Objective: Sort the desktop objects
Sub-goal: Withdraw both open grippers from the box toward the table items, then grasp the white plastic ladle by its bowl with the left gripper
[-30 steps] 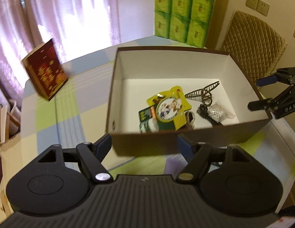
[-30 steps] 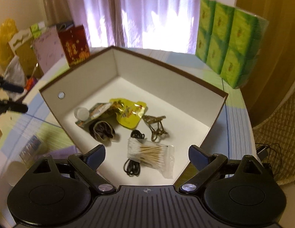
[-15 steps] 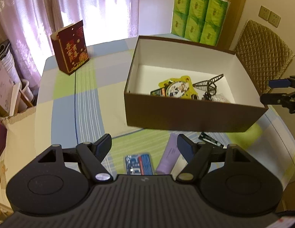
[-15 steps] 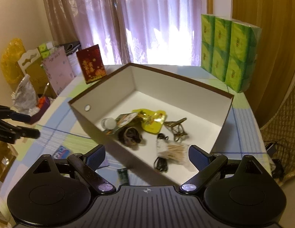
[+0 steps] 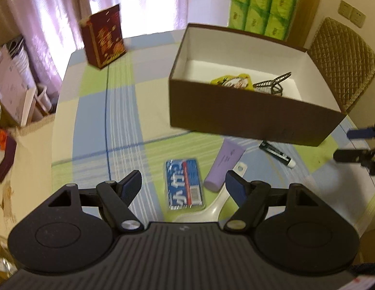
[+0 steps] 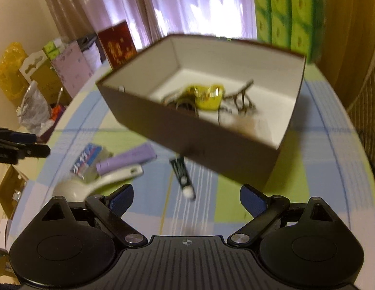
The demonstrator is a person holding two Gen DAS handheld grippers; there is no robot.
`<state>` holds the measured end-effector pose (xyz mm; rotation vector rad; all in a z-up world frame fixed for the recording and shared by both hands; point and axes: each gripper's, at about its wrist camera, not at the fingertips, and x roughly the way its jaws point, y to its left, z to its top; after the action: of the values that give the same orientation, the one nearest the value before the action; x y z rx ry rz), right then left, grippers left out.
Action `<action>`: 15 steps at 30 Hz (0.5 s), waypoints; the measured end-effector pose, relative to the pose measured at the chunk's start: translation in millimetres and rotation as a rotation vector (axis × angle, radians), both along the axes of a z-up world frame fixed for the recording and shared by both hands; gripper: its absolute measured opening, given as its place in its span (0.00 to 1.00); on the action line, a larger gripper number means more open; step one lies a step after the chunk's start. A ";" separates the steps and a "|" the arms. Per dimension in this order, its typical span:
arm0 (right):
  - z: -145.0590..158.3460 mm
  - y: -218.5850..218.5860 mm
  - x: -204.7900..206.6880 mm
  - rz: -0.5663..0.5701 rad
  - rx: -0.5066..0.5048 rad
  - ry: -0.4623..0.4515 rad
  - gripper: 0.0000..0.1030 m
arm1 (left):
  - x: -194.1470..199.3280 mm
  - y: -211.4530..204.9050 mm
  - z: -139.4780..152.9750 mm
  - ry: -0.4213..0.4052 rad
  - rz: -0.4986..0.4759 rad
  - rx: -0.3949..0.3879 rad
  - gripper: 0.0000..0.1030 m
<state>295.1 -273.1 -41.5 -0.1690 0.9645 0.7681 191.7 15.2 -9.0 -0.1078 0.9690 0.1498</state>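
Observation:
A brown box (image 5: pixel 247 118) with white inside stands on the checked tablecloth; it holds a yellow pouch (image 5: pixel 232 81), a dark hair clip (image 5: pixel 272 84) and other small items. In front of it lie a blue tissue pack (image 5: pixel 185 183), a purple tube (image 5: pixel 223 164), a white scoop (image 5: pixel 211 207) and a black tube with a white cap (image 5: pixel 276 153). My left gripper (image 5: pixel 184 181) hangs open above the blue pack, holding nothing. My right gripper (image 6: pixel 187 194) is open and empty above the black tube (image 6: pixel 180 169), near the box (image 6: pixel 199 135).
A red gift box (image 5: pixel 104 39) stands at the table's far left, and green tissue packs (image 5: pixel 260 4) stand behind the brown box. A quilted chair (image 5: pixel 342 60) is at the right. Bags and cartons (image 6: pixel 37 84) crowd the floor beyond the table's left edge.
Both grippers drew back from over the box toward the near side of the table. The loose items in front of the box came into view. Both stayed open.

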 end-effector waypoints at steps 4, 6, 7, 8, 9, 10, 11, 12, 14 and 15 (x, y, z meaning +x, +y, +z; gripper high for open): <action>-15.7 -1.2 -6.0 -0.016 -0.036 0.021 0.90 | -19.8 13.1 -16.0 0.026 0.059 -0.056 0.71; -22.2 -2.5 -7.9 -0.025 -0.047 0.032 0.90 | -29.4 17.8 -25.4 0.045 0.085 -0.092 0.70; -25.1 -3.0 -9.1 -0.028 -0.054 0.034 0.90 | -33.7 19.2 -29.9 0.053 0.096 -0.110 0.70; -27.6 -3.4 -10.3 -0.030 -0.062 0.032 0.90 | -37.8 19.9 -34.1 0.059 0.105 -0.126 0.70; -29.9 -3.6 -11.4 -0.030 -0.071 0.029 0.90 | -41.9 20.4 -38.3 0.063 0.115 -0.141 0.70; -32.0 -3.9 -12.3 -0.030 -0.077 0.027 0.90 | -44.9 21.1 -41.9 0.065 0.125 -0.156 0.70; -33.8 -4.1 -13.1 -0.030 -0.079 0.027 0.90 | -47.1 21.6 -45.3 0.067 0.136 -0.173 0.70; -35.5 -4.2 -13.8 -0.030 -0.080 0.028 0.90 | -48.7 21.9 -48.7 0.068 0.148 -0.191 0.69; -38.8 -3.3 -14.6 -0.028 -0.082 0.034 0.90 | -50.5 21.6 -54.8 0.065 0.166 -0.211 0.69; -40.5 -2.4 -14.9 -0.026 -0.085 0.037 0.90 | -50.7 20.9 -57.6 0.064 0.172 -0.210 0.68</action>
<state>280.1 -275.4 -82.0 -0.2158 1.0333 0.7086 141.0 36.1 -66.6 -0.3820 1.0372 0.2102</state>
